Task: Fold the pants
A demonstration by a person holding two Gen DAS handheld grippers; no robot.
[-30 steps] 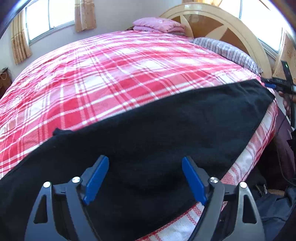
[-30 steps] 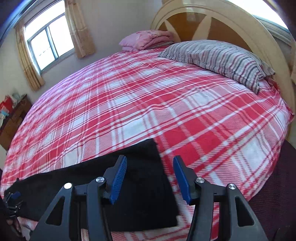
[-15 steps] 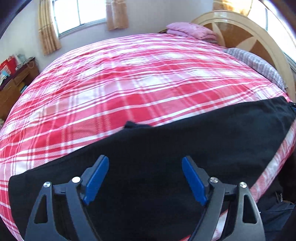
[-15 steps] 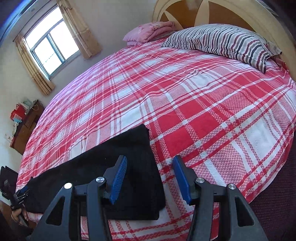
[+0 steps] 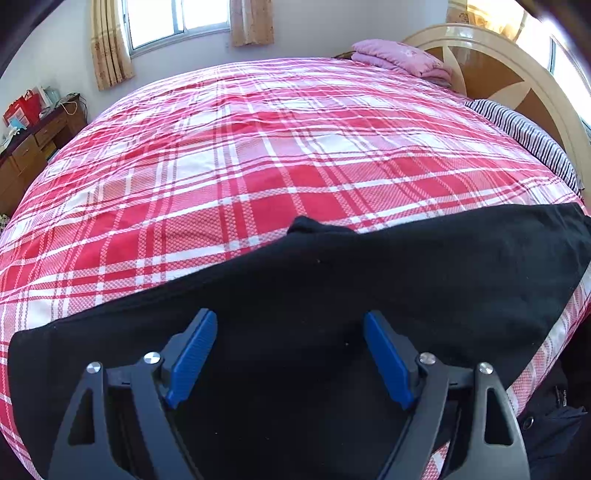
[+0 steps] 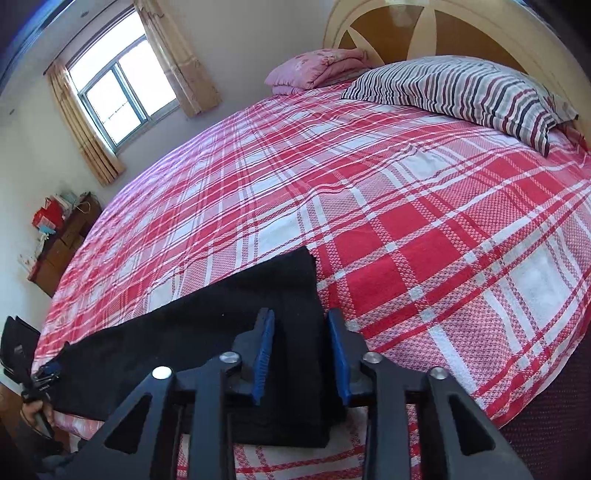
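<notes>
Black pants [image 5: 369,280] lie flat along the near edge of the bed with the red plaid cover [image 5: 258,155]. My left gripper [image 5: 290,354] is open wide and empty, hovering over the pants' wide part. In the right wrist view the pants [image 6: 207,325] end in a straight hem. My right gripper [image 6: 301,350] is partly closed, its blue pads [image 6: 263,356] straddling the hem's right edge with a gap still showing. The left gripper [image 6: 46,373] shows small at the pants' far left end.
A striped pillow [image 6: 461,92] and a folded pink blanket [image 6: 317,68] lie by the wooden headboard [image 6: 424,33]. A window with curtains [image 6: 122,85] and a wooden dresser [image 6: 59,247] stand beyond the bed. The bed's near edge drops off below the pants.
My left gripper has swung left along the pants, away from the right end. My right gripper has moved onto the hem and its jaws have narrowed around the edge.
</notes>
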